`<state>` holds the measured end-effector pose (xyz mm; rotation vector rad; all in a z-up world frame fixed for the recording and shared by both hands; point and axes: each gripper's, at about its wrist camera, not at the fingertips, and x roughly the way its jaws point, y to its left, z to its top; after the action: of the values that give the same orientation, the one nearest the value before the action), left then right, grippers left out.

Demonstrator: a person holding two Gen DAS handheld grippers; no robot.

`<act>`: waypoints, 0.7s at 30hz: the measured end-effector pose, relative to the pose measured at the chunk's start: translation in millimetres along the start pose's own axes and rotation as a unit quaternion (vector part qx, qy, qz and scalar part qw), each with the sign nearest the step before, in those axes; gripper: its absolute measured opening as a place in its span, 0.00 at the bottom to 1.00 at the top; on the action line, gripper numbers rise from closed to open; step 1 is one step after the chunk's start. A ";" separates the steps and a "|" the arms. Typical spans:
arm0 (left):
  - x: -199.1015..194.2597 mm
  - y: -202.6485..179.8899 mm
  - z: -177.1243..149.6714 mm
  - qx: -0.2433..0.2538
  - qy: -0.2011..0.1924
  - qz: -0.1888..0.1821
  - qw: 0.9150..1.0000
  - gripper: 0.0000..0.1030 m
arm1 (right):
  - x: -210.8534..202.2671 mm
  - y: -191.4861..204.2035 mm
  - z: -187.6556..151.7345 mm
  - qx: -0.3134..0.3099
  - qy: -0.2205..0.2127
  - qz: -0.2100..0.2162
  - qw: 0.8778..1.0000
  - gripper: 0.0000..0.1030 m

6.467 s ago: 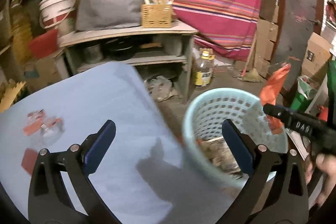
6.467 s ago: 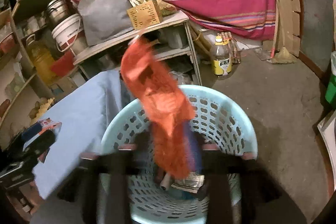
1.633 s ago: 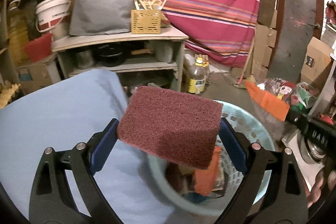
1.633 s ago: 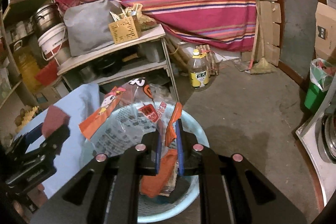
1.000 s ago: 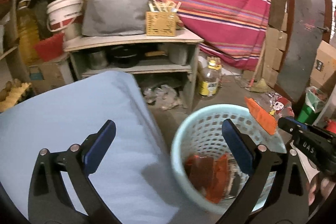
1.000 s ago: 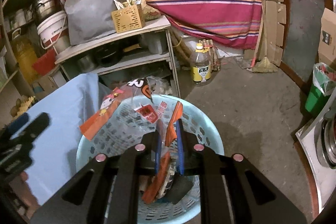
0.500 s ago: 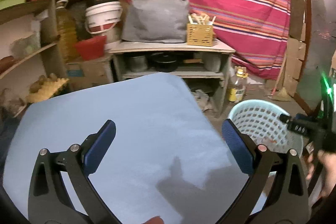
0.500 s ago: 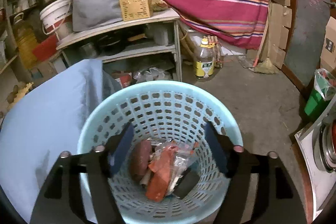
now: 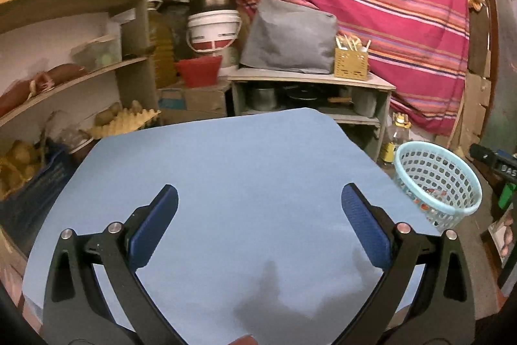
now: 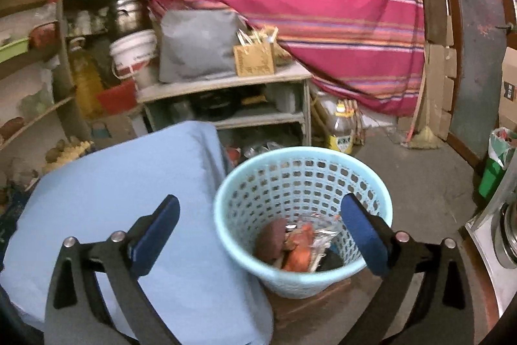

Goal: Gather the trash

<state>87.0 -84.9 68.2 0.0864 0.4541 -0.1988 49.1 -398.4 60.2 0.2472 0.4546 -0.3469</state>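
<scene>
Dim indoor light w/ warm cast, both views. Blue table cover [image 9: 245, 170] is the brightest, evenly lit area; a soft dark shadow sits near its near edge in left wrist view. Strong fisheye bend: shelves [image 9: 74, 76] curve, black vignette at corners. Right wrist view is softer, slight motion blur on striped cloth [image 10: 323, 5] & basket [image 10: 278, 277] rim. No glare.

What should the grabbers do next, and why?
Probably just pull back and stop. Both the left gripper and right gripper are open and hold nothing, the blue table shows no trash on it, and the wrappers and scrub pad lie in the basket.
</scene>
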 end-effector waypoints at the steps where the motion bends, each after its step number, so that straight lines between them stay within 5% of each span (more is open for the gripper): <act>1: -3.4 4.6 -4.1 -0.002 -0.001 0.001 1.000 0.95 | -5.7 4.4 -2.8 -0.002 -0.005 0.002 1.000 0.95; 12: -36.7 38.8 -54.0 -0.003 -0.018 0.028 0.999 0.95 | -49.0 56.8 -56.2 -0.026 -0.031 0.035 0.999 0.96; 21: -46.0 62.2 -76.9 -0.024 -0.015 0.037 0.999 0.95 | -53.9 91.1 -95.4 -0.042 0.003 0.063 0.997 0.96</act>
<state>26.8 -6.6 22.1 0.0537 0.4244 -0.1168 1.6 -271.4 16.5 0.1940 0.4556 -0.2041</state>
